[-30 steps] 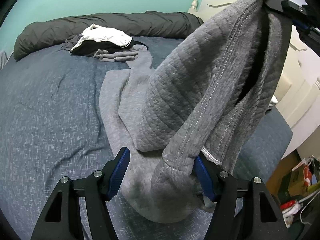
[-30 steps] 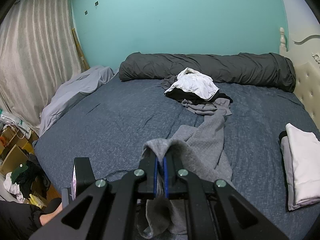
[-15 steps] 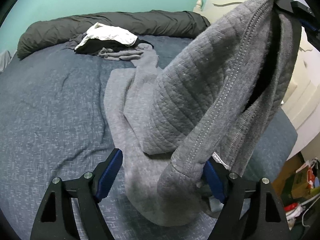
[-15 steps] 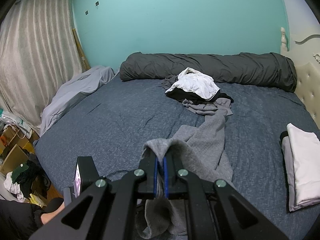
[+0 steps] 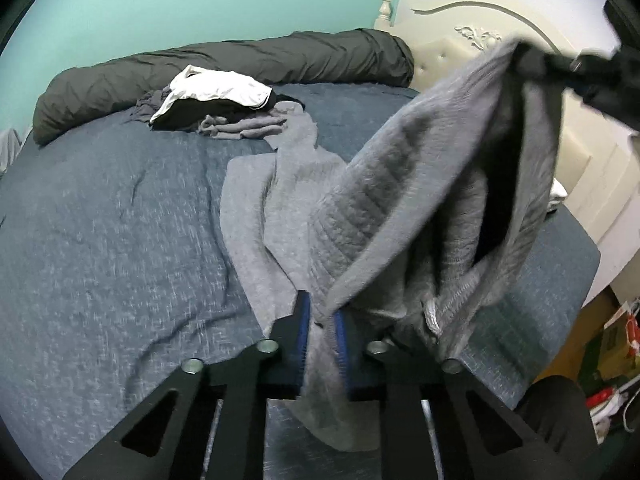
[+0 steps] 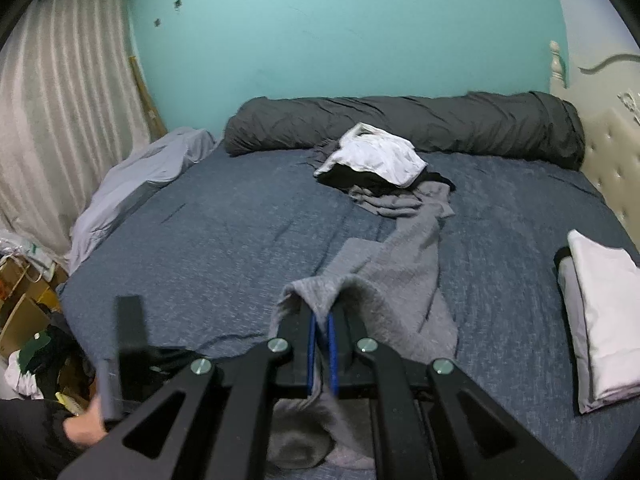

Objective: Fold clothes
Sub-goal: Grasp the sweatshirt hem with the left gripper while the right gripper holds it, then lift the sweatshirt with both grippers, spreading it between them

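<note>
A flat turquoise painted wall [image 6: 340, 40] closes the far side of the room, with two small dark marks high on it. Against it runs a wide bed covered in a heathered dark blue bedspread [image 6: 224, 248], and a long rolled charcoal duvet [image 6: 400, 124] lies along the bed's far edge. To the right rises a cream tufted headboard with carved scrollwork [image 5: 476, 36] and a turned corner post [image 6: 557, 64]. On the left hangs a pale pleated curtain [image 6: 60, 120], with a light grey sheet [image 6: 132, 184] slumped between it and the bed. Cardboard boxes and clutter [image 6: 24, 320] crowd the floor below. The light is dim and even.
</note>
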Demonstrator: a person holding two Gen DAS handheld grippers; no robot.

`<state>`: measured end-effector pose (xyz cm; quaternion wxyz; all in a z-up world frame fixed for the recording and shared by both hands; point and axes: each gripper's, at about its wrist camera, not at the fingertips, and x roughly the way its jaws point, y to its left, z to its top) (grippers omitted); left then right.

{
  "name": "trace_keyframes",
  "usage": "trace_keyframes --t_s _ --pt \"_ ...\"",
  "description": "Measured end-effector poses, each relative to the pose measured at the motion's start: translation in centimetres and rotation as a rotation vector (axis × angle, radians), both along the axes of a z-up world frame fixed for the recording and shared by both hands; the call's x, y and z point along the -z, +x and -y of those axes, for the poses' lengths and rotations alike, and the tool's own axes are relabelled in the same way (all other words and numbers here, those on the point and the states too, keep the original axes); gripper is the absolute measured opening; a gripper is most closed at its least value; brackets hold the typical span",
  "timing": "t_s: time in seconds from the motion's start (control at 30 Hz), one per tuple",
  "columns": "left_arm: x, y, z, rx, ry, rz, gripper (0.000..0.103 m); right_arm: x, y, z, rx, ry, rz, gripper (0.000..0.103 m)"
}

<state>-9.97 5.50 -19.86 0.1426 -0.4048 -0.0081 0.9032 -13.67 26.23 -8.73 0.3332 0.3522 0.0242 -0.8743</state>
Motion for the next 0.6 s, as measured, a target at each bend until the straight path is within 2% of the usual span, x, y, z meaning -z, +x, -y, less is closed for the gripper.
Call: trace_keyframes --t_s 0.2,0.27,0.3,0.33,0.37,0.5,0.6 --pt "-0.2 -1.3 0.6 0.008 -0.011 0.021 0.004 3.9 -2.4 -1.5 0.117 0.055 0.08 0.011" --pt "-0.1 -1.7 0.5 0.008 -0.019 0.025 0.004 5.1 -2.7 -2.2 0.172 0.092 0.096 0.031" --pt "-0.1 -1.9 0.4 0.009 -0.022 0.029 0.004 5.7 -2.7 -2.8 0.201 0.104 0.102 0.037" --pt "-0.1 -2.0 0.3 0.011 -0.022 0.031 0.004 6.0 -2.7 -3.5 0.229 0.107 0.106 0.047" --pt "-0.1 -2.1 0.2 0.012 -0.021 0.033 0.004 6.2 -2.6 -4.1 0.256 0.106 0.108 0.051" --pt "-0.2 -2.1 -0.2 0.015 -0.019 0.032 0.004 6.8 -0.6 -7.4 0.391 0.033 0.155 0.053" --pt "-0.2 -2.2 -0.6 0.016 -0.02 0.031 0.004 8.1 1.3 -7.9 0.39 -0.01 0.235 0.054"
